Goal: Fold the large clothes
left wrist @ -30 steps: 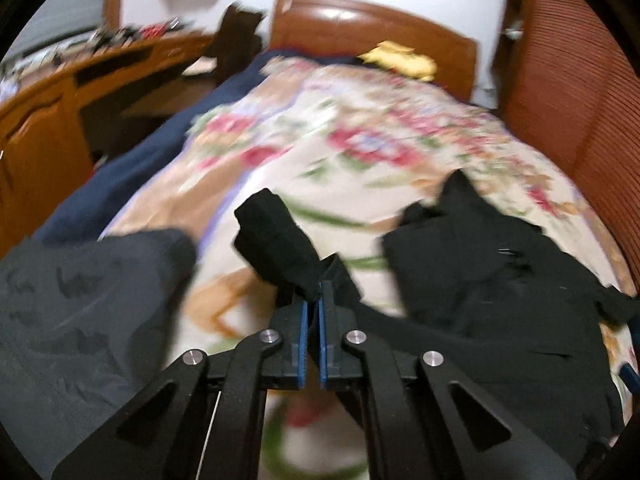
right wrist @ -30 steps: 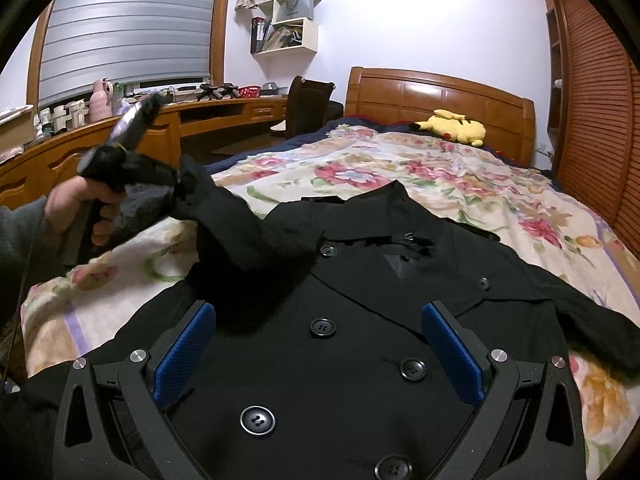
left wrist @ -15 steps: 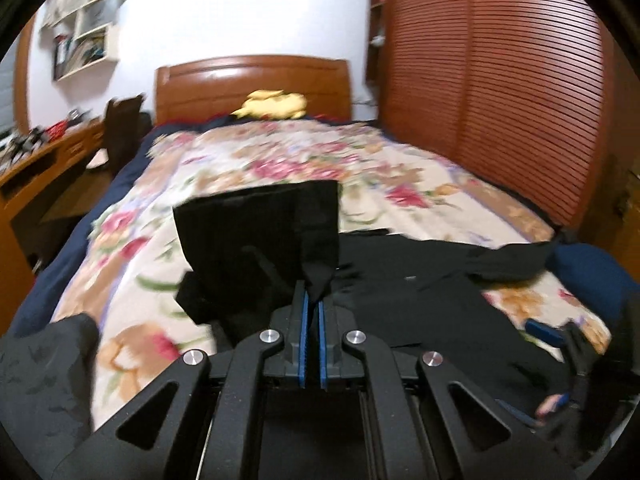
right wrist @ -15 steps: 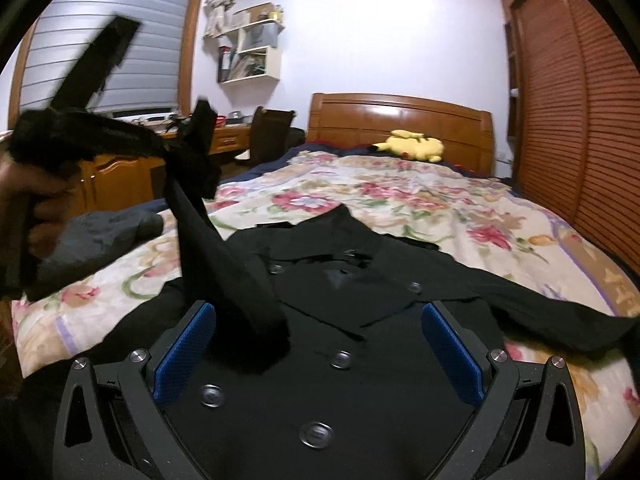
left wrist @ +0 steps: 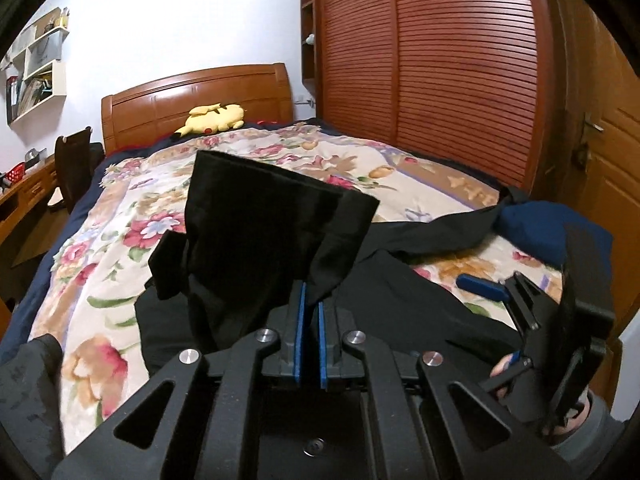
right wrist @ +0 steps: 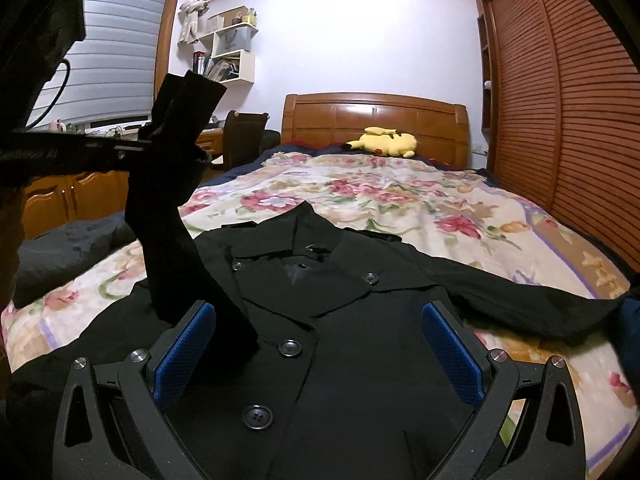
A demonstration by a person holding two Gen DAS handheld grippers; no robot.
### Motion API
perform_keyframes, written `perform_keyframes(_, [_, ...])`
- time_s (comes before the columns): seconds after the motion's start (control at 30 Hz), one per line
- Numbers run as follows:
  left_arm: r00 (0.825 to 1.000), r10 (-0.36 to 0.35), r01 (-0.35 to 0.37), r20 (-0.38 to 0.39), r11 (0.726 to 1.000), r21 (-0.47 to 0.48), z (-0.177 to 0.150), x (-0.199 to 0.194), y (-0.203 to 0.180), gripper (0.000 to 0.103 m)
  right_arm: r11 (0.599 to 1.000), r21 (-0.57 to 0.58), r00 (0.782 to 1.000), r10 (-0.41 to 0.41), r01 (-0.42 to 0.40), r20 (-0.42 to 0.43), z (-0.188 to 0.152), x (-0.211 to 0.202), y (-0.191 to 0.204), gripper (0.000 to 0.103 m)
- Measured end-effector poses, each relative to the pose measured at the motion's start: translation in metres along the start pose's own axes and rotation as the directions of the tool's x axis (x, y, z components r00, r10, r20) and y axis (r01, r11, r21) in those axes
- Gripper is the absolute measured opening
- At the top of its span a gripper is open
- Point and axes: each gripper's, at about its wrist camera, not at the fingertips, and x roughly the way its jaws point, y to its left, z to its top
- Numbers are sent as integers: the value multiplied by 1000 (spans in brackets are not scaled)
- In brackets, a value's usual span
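Black sleeve [left wrist: 276, 216] pinched in my left tongs [left wrist: 310, 300], lifted to fold over the coat [right wrist: 340, 320]; right tongs [right wrist: 320, 344] gape, empty.

A bed [right wrist: 420, 200] with a floral cover fills the middle of the frame, its wooden headboard [right wrist: 376, 120] against a white wall [right wrist: 360, 32]. Slatted wardrobe doors [right wrist: 568, 92] stand at right; a blind [right wrist: 108, 68], shelves [right wrist: 228, 52] and a desk [right wrist: 72, 196] at left.
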Motion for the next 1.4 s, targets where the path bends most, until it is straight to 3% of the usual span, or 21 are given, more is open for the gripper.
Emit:
perform_keyframes(0.33, [1000, 18, -18, 10, 999, -34, -32, -22, -3, 7, 999, 31, 999, -41, 41, -4, -5, -24, -6, 103])
perform_keyframes(0.43, [1000, 16, -15, 20, 999, -40, -37, -39, 2, 22, 998, 30, 999, -48, 48, -9, -6, -30, 0, 103])
perform_keyframes(0.5, [999, 10, -8, 38, 999, -51, -40, -52, 5, 38, 999, 32, 999, -36, 36, -18, -7, -31, 4, 103])
perform_keyframes(0.67, [997, 13, -7, 72, 997, -79, -51, -87, 19, 48, 1000, 5, 1000, 11, -11, -19, -2, -40, 20, 102])
perform_keyframes(0.73, [996, 21, -13, 84, 995, -94, -58, -101, 28, 66, 999, -13, 999, 34, -35, -20, 2, -41, 28, 102])
perform_keyframes(0.77, [995, 27, -17, 91, 994, -107, -62, -107, 34, 80, 999, -20, 999, 48, -49, -21, 4, -41, 32, 102])
perform_keyframes(0.9, [992, 58, -39, 115, 986, -160, -80, -136, 57, 82, 992, -59, 994, 107, -109, -29, 10, -40, 52, 102])
perform_keyframes(1.07, [980, 164, -140, 110, 970, -200, -98, -155, 85, 82, 975, -99, 979, 191, -197, -66, 12, -30, 80, 102])
perform_keyframes(1.3, [962, 266, -242, 60, 935, -257, -129, -166, 127, 82, 919, -179, 932, 323, -351, -166, 11, -6, 129, 100])
perform_keyframes(1.4, [954, 298, -276, 46, 924, -263, -139, -169, 136, 82, 885, -194, 899, 382, -422, -215, 14, 7, 147, 95])
